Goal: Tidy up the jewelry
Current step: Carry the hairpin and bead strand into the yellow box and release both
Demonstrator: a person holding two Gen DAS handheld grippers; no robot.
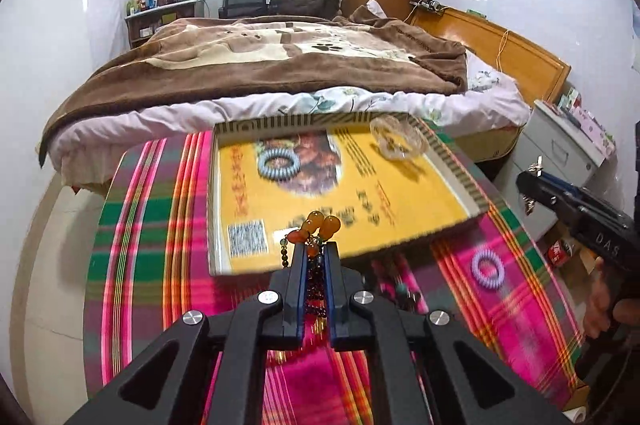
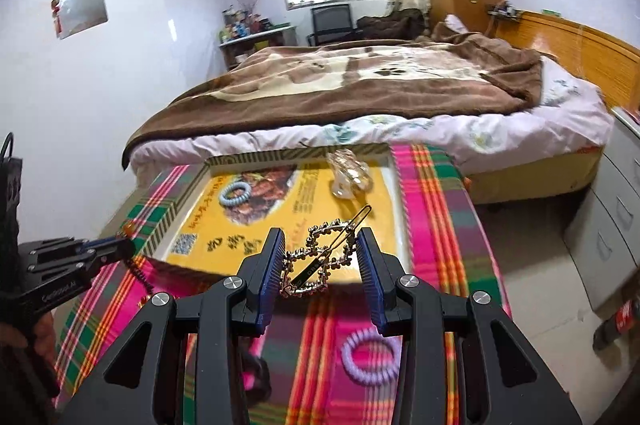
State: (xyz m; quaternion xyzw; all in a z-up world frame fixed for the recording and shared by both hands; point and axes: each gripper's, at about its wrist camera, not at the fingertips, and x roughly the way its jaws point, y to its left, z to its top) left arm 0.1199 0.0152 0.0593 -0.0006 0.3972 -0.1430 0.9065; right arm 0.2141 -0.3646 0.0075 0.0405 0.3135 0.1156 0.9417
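1. A plaid cloth [image 1: 152,225] in pink, green and orange covers the table beside a bed with a brown blanket [image 1: 256,65]
2. On the cloth sits a shallow yellow box lid [image 1: 400,201] used as a tray; inside it lie a pale blue coil bracelet [image 1: 279,164] and a clear hair claw [image 1: 396,137] near the far right corner
3. The left gripper [image 1: 311,251] has its jaws pressed together on a beaded string with amber gourd charms [image 1: 320,225]; the charms poke out above the fingertips, and dark beads trail down between the fingers, lifted above the near edge of the tray
4. The right gripper [image 2: 320,257] stands partly apart, clamped on a rhinestone hair clip [image 2: 320,253] spanning both pads, above the tray's near edge
5. A purple coil hair tie [image 2: 370,355] lies on the cloth outside the tray, below the right gripper
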